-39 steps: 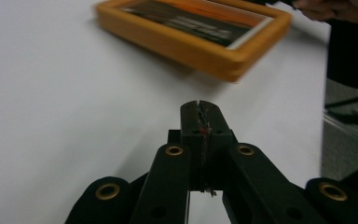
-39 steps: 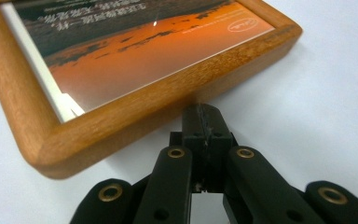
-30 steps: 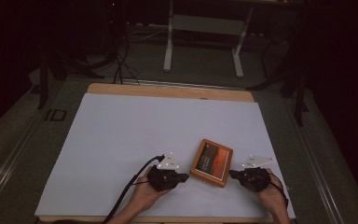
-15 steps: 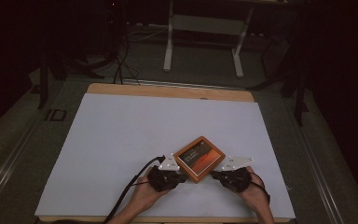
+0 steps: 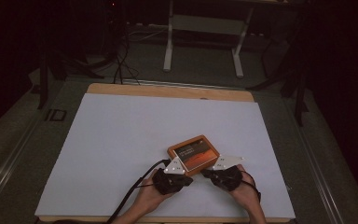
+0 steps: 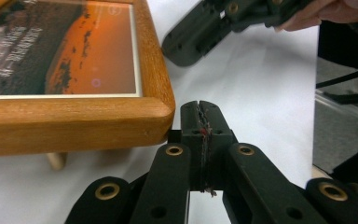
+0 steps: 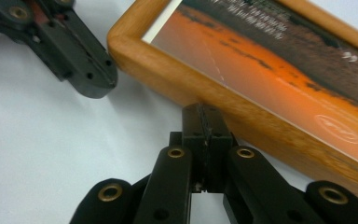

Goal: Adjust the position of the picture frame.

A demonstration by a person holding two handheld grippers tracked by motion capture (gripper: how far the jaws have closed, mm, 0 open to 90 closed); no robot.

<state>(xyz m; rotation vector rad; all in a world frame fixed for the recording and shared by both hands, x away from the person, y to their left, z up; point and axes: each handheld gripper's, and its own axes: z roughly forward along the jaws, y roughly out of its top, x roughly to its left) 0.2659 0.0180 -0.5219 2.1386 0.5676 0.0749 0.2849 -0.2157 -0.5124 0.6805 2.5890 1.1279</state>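
Both claws had closed in toward each other since the earlier frames, and the wooden picture frame (image 5: pixel 194 154) had turned and slid left from its spot beside the right hand, so that it sat between them at the near middle of the white tabletop (image 5: pixel 121 140). Nearest the person, two hands came in from the near edge, the left hand (image 5: pixel 151 198) and the right hand (image 5: pixel 244 193), each gripping its black tool. The left claw (image 5: pixel 182 169) had its jaws pressed fully together with nothing between them; in the left gripper view its tip (image 6: pixel 201 116) stood just beside the frame's rounded near corner (image 6: pixel 154 116), and I could not tell whether it touched the wood. The right claw (image 5: pixel 209 171) was likewise clamped tight on nothing, and in the right gripper view its tip (image 7: pixel 204 122) sat against or just beside the frame's near edge (image 7: pixel 242 116), with the other claw lying on the sheet to the left. The frame lay flat, glass up, showing an orange and dark print with pale lettering, and a small wooden peg (image 6: pixel 56 160) showed under its edge. Beyond it the tabletop's bare wood strip (image 5: pixel 168 91) ran along the far side, and farther off a pale stand's legs (image 5: pixel 203 42) stood on the dark floor beside loose cables (image 5: pixel 121 56).
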